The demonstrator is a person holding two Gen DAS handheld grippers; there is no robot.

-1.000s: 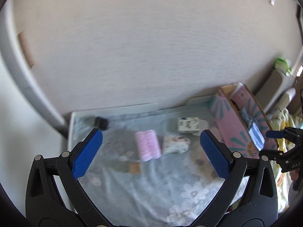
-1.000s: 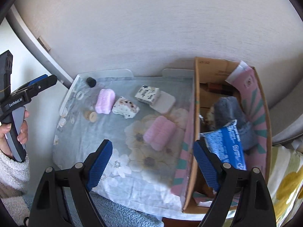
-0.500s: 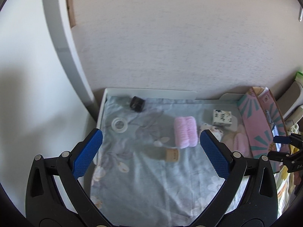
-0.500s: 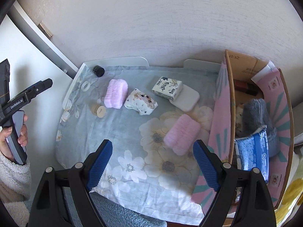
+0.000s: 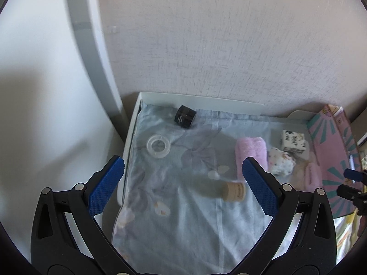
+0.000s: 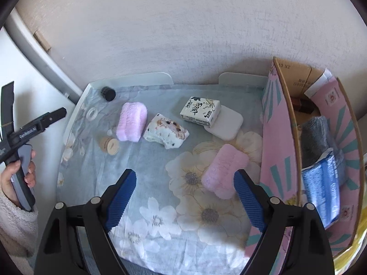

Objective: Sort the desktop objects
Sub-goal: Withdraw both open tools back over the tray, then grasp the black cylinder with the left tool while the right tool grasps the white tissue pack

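Note:
On the floral cloth (image 6: 160, 160) lie a black jar (image 6: 108, 93), a clear tape ring (image 6: 93, 112), a tan round lid (image 6: 110, 146), two pink fluffy rolls (image 6: 132, 121) (image 6: 226, 170), a spotted white pouch (image 6: 167, 131), a tissue pack (image 6: 200, 111) and a white pad (image 6: 226, 122). My right gripper (image 6: 184, 194) is open and empty above the cloth, just left of the near pink roll. My left gripper (image 5: 183, 183) is open and empty over the table's left side, above the tan lid (image 5: 234, 191); the black jar (image 5: 185, 116) and tape ring (image 5: 158, 146) lie beyond it.
A pink cardboard box (image 6: 279, 151) stands at the right, holding a grey towel (image 6: 317, 137) and a blue packet (image 6: 321, 183). A textured wall (image 6: 183, 34) rises behind the table. A white door frame (image 5: 91, 45) stands at the left.
Both grippers have swung left. The left view now centres on the table's left end with the jar and tape ring. The right view has shifted from the box to the cloth.

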